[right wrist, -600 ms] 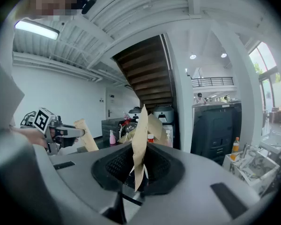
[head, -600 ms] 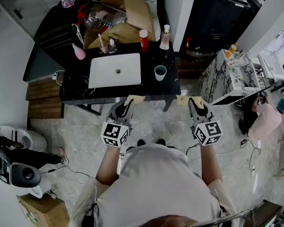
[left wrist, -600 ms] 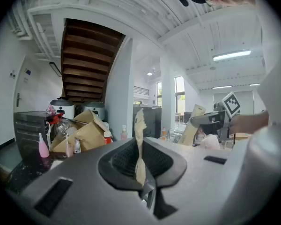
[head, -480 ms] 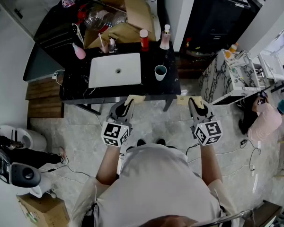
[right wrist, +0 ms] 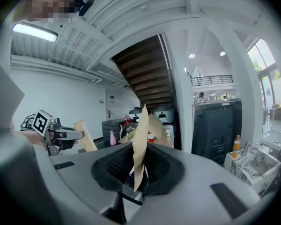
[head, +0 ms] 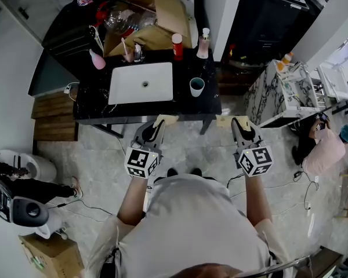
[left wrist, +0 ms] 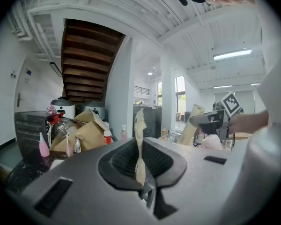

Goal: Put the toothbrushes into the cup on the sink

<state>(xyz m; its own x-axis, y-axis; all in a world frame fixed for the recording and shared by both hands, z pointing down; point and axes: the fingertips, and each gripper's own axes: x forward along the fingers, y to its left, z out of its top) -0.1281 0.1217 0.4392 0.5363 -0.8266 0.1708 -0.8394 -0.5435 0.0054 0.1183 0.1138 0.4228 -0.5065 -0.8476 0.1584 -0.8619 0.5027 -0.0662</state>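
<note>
You stand in front of the bench and no toothbrush is taken yet, so I judge the task is at its first step, the approach. Your left hand-held gripper is closed on a brown paper scrap, and your right hand-held gripper is closed on a second paper scrap. Both are short of the bench edge. The toothbrushes seem to be the thin sticks behind the white basin, at its back left corner. They are small, but their long axis looks nearly upright. The cup stands mouth up, just right of the basin. Next, I think, you must free one gripper of its paper, reach over the basin and take a handle.
</note>
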